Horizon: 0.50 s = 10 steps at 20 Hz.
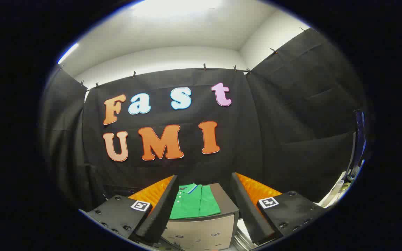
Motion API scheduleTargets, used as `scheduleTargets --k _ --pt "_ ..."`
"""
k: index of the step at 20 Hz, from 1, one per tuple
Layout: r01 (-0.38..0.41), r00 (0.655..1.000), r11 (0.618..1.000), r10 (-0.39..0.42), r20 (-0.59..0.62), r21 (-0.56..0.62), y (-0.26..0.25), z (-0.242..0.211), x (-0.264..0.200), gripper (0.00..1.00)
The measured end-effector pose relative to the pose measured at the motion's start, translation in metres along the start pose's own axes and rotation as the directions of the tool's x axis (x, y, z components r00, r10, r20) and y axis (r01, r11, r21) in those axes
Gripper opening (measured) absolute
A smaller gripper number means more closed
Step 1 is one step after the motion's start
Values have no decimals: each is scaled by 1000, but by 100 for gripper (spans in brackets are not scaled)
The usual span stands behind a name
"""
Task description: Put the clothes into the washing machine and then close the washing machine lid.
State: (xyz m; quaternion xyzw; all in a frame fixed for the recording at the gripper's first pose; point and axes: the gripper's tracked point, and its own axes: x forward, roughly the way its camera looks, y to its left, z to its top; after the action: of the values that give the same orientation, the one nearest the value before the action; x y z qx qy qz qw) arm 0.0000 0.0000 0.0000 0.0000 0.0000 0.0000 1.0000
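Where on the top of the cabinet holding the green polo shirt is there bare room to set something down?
The folded green polo shirt covers most of the cabinet top. A bare strip remains between the shirt and the cabinet's right edge, behind it too. The hand-held gripper is open, its fingers flanking the shirt, so the sides are crowded.

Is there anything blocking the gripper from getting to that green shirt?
Nothing visible. The gripper is open, and the folded green shirt lies on a box-like stand just ahead, framed between the fingers.
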Motion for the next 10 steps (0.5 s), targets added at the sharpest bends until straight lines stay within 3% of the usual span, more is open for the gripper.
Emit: scheduleTargets --k 10 --pt "-19 1000 1000 19 8 -21 13 3 -2 97"
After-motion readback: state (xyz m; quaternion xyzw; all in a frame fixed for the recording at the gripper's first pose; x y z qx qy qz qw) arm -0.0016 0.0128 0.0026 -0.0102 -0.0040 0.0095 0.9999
